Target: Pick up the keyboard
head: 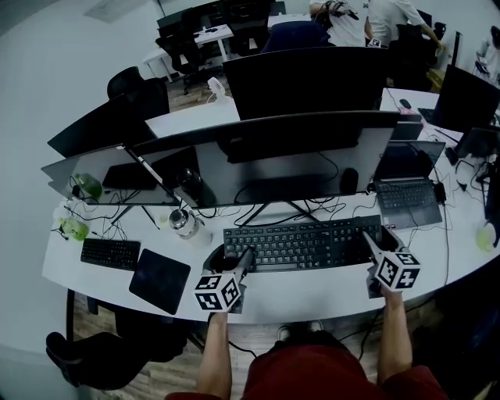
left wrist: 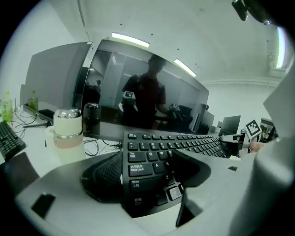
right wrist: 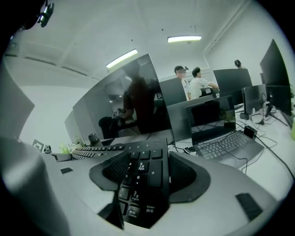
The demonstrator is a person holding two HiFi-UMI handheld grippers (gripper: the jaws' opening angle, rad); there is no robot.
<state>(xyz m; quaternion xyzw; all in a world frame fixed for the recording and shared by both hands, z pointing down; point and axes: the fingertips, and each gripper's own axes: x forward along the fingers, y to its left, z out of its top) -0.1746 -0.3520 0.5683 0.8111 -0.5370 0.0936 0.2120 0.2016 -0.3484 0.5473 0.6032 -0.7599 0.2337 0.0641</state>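
Keyboard [head: 303, 243], black and full-size, is stretched from left to right above the near part of the white desk [head: 312, 295], just in front of the foot of the wide monitor [head: 297, 160]. I cannot say for sure whether it is touching the desk top.

A person stands at the near edge of the desk and holds one tool in each hand. The left gripper [head: 244, 256] has the left end of the keyboard between its jaws. In the left gripper view the Caps Lock and Shift keys sit right between the two dark pads, and the pads press on that end. The right gripper [head: 367, 237] grasps the opposite end in the same way. In the right gripper view its pads are clenched on the number pad, with the Enter key nearest to the camera.

To the left on the desk lie a small keyboard [head: 109, 252] and a dark mouse pad [head: 159, 280], well apart from the grasped one. A clear jar [head: 185, 223] stands near its far left corner. An open laptop [head: 406, 195] is on the right, farther back. Two people [head: 355, 19] sit at desks far behind.
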